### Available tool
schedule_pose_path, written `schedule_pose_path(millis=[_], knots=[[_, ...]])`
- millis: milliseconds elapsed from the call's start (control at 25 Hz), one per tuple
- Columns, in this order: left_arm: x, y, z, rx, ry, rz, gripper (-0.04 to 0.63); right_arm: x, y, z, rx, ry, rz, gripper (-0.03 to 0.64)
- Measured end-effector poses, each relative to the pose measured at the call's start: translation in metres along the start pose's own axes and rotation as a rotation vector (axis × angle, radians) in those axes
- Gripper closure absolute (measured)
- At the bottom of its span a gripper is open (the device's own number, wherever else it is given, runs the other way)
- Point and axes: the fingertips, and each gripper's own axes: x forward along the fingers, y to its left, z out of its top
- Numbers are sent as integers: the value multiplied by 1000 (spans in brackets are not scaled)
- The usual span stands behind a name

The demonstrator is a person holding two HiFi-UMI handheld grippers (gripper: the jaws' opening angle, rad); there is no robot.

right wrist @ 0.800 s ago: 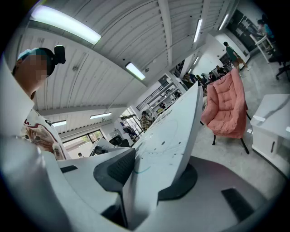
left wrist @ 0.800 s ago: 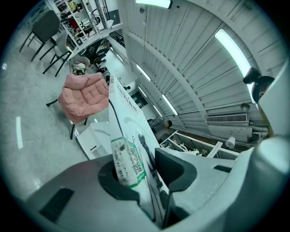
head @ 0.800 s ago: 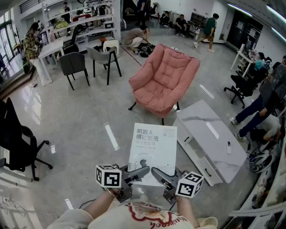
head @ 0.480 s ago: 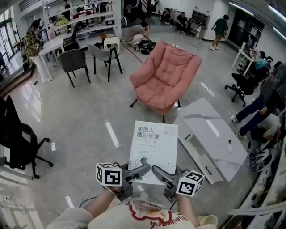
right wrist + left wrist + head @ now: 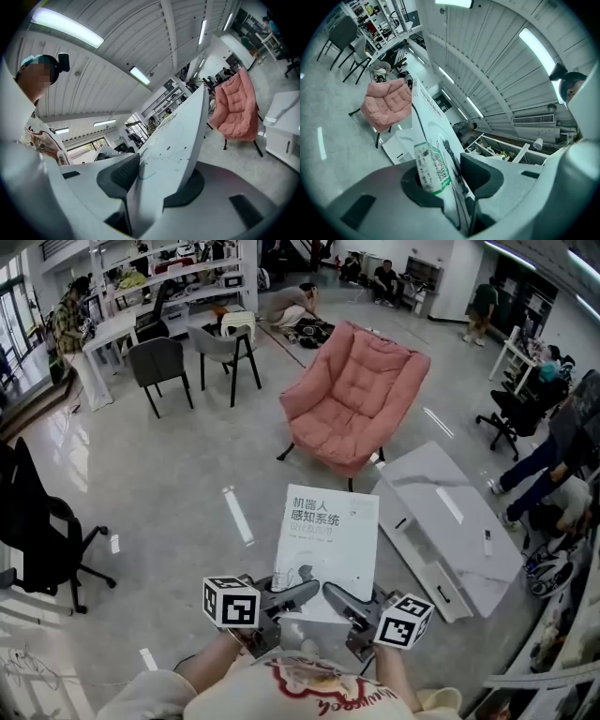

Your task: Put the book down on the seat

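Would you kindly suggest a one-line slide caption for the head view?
Left gripper and right gripper hold a white book by its near edge, facing the pink armchair.

Side by side and roughly level, left gripper and right gripper each clamp the near edge of the book.

On the glossy floor (grey) are set a pink armchair at 12 o'clock and a low white table at 3 o'clock.
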Motion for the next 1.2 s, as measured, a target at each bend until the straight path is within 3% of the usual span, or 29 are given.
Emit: schedule_pose_path(millis=[480, 720, 960, 1200], knots=[[-46, 32, 19, 9, 11, 1, 482, 55, 10, -13, 4, -22, -27, 463], [-43, 53, 22, -41, 31, -2, 482, 67, -8, -16, 31, -4, -59, 460], [-15, 71, 53, -5, 35, 3, 482, 78, -41, 13, 14, -39, -40, 457], [33, 114, 114, 2, 9, 20, 482, 107, -105, 68, -7, -32, -12, 457]])
